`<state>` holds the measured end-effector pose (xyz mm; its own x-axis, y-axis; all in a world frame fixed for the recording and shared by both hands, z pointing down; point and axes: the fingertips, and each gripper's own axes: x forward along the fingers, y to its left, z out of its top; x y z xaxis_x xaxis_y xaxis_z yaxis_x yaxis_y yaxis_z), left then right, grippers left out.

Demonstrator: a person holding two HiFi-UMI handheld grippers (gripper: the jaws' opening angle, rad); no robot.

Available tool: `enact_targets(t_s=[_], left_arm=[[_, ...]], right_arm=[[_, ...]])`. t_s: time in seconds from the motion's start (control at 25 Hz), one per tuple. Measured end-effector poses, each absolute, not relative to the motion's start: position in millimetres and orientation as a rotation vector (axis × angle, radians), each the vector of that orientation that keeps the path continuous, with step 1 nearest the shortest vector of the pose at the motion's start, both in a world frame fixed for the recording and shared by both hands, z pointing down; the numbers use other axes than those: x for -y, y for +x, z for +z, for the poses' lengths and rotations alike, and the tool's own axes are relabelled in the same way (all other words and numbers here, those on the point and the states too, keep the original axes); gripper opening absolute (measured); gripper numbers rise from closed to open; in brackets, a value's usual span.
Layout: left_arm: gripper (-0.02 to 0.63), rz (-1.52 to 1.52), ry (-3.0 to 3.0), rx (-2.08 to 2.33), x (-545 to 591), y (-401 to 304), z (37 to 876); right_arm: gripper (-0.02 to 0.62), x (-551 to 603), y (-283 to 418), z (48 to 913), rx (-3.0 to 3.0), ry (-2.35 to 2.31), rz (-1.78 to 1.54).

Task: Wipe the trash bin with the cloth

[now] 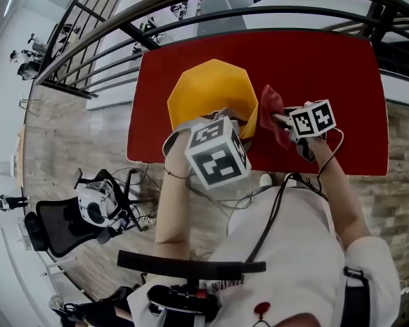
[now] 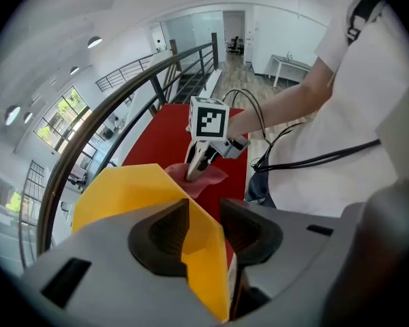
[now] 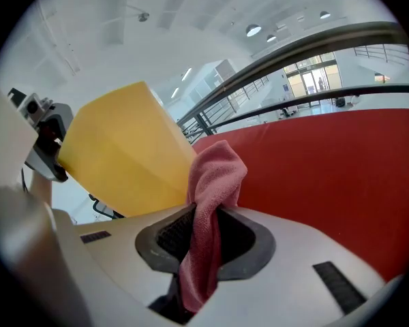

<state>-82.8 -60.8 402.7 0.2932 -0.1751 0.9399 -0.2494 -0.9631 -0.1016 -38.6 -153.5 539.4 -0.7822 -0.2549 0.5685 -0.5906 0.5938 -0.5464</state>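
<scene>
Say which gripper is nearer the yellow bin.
Left. Left gripper straddles the wall of the yellow plastic trash bin, jaws open; right gripper, holding a pink cloth, is beside it.

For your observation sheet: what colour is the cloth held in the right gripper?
The cloth is pinkish red, best seen in the right gripper view.

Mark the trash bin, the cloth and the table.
yellow trash bin (image 3: 126, 148): right gripper view, outer side wall.
pink cloth (image 3: 218, 172): right gripper view, upper fold.
red table (image 1: 327, 67): head view, bare top.
</scene>
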Motion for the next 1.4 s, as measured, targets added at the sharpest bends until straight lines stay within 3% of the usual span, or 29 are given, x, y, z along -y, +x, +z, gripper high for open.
enact_targets(t_s=[0.52, 0.92, 1.4], left_arm=[[0.127, 1.764, 2.432, 0.51, 69, -70, 402], [0.061, 2.028, 2.247, 0.542, 41, -137, 409], [0.026, 2.002, 2.223, 0.635, 33, -184, 407]], right_arm=[[0.081, 177, -21, 454, 2.602, 0.74, 0.888], [0.081, 172, -22, 394, 2.732, 0.624, 0.743], [0.081, 167, -77, 359, 2.74, 0.273, 0.542]])
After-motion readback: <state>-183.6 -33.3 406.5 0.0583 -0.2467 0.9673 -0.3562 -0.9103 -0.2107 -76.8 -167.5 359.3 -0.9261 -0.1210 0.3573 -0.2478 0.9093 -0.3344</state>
